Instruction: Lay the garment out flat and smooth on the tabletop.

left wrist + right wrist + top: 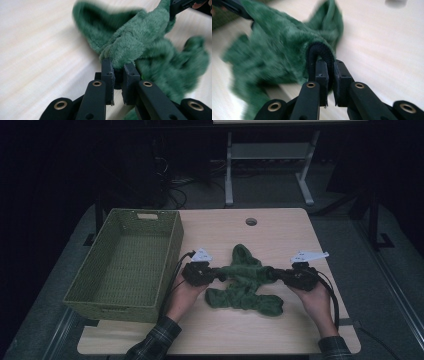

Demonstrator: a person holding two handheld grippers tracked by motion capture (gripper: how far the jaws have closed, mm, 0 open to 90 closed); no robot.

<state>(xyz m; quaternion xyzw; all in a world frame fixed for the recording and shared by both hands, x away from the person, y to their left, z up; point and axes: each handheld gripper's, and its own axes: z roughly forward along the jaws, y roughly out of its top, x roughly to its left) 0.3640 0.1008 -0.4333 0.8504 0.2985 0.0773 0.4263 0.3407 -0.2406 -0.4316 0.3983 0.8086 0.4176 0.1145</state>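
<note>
A fuzzy green garment lies crumpled in the middle of the light wooden table. My left gripper is shut on the garment's left edge; in the left gripper view the pads pinch a fold of green plush. At the garment's right edge my right gripper is shut too, its pads clamping a black elastic cuff with green plush beyond. Between the two grippers the cloth stretches slightly off the table. The far gripper's jaw shows at the top right of the left gripper view.
A green woven basket stands empty at the table's left side, close to my left hand. A round cable hole sits near the far edge. Beyond the table a white desk frame stands on the dark floor.
</note>
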